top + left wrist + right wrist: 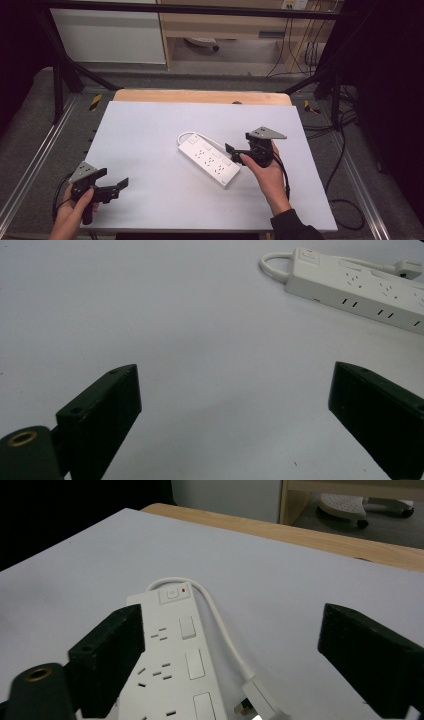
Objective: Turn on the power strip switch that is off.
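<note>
Now, the scene line by line:
Power strip (pixel 209 159): white, long, flat plastic bar lying diagonally on the table (pixel 150 130) near its middle; rows of sockets and rocker switches on top.
Cable (pixel 220 620): white, smooth, curves from the switch end back to the plug (pixel 257 700).
Right gripper (pixel 235 152): jaws apart, just beside the strip.
Left gripper (pixel 115 182): jaws apart, holding nothing, well apart from the strip.
</note>
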The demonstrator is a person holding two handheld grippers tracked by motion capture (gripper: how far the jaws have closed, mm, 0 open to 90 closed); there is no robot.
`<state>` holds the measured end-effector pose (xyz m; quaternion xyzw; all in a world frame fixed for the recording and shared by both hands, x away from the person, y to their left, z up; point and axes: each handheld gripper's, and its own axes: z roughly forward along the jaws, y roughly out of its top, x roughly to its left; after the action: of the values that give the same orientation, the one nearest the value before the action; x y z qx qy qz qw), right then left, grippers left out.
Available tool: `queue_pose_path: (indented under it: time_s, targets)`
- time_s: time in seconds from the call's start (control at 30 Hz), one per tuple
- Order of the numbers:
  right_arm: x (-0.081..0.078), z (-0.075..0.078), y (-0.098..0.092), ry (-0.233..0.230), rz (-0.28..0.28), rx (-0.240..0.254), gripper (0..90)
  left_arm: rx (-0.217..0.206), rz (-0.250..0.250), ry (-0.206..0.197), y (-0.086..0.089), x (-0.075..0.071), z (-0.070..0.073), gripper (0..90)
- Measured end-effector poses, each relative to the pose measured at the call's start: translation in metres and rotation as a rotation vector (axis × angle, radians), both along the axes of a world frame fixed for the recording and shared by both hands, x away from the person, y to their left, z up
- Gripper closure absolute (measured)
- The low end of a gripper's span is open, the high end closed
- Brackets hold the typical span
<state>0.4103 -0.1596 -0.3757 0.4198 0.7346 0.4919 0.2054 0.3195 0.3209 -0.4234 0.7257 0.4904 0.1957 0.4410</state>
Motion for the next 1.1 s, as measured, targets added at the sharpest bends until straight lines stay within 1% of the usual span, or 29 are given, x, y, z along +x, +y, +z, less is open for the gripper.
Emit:
queue_pose_path:
  time_s: [0.03, 0.1, 0.17, 0.3, 0.37, 0.43, 0.47, 0.53, 0.6, 0.73, 0.93, 1.0, 1.1]
  targets:
    - [0.001, 0.000, 0.001, 0.004, 0.003, -0.001, 7.6, 0.000, 0.000, 0.000, 0.000, 0.000, 0.000, 6.7]
    - [0.003, 0.000, 0.004, 0.007, 0.006, -0.009, 6.8, 0.001, 0.001, 0.001, 0.000, 0.000, 0.000, 6.7]
    - [0.005, -0.001, 0.006, 0.016, 0.012, -0.006, 7.4, 0.002, 0.003, 0.001, 0.000, 0.000, 0.000, 6.7]
    - [0.007, -0.003, 0.012, 0.023, 0.024, -0.020, 10.7, 0.005, 0.001, 0.002, 0.000, 0.000, 0.000, 6.7]
    - [0.009, -0.004, 0.015, 0.028, 0.036, -0.021, 14.4, 0.004, 0.002, 0.002, 0.000, 0.000, 0.000, 6.7]
    - [0.010, -0.005, 0.018, 0.044, 0.046, -0.003, 17.9, 0.001, 0.003, 0.003, 0.000, 0.000, 0.000, 6.6]
    - [0.011, -0.005, 0.020, 0.046, 0.046, -0.003, 19.7, 0.001, 0.003, 0.004, 0.000, 0.000, 0.000, 6.7]
    - [0.011, -0.006, 0.024, 0.037, 0.057, -0.017, 22.4, 0.003, 0.002, 0.005, 0.000, 0.000, 0.000, 6.6]
    - [0.012, -0.006, 0.026, 0.031, 0.067, -0.023, 28.2, 0.003, 0.002, 0.007, 0.000, 0.000, 0.000, 6.7]
    - [0.013, -0.006, 0.031, 0.024, 0.085, -0.030, 34.9, 0.002, 0.003, 0.009, 0.000, 0.000, 0.000, 6.7]
    - [0.016, -0.012, 0.039, 0.029, 0.105, -0.053, 47.1, 0.002, 0.003, 0.011, 0.000, 0.000, -0.001, 6.7]
    - [0.018, -0.015, 0.041, 0.036, 0.108, -0.060, 49.8, 0.004, 0.002, 0.013, -0.001, 0.000, -0.001, 6.7]
    - [0.021, -0.018, 0.043, 0.035, 0.111, -0.050, 55.3, 0.005, 0.003, 0.012, -0.001, 0.000, -0.001, 6.7]
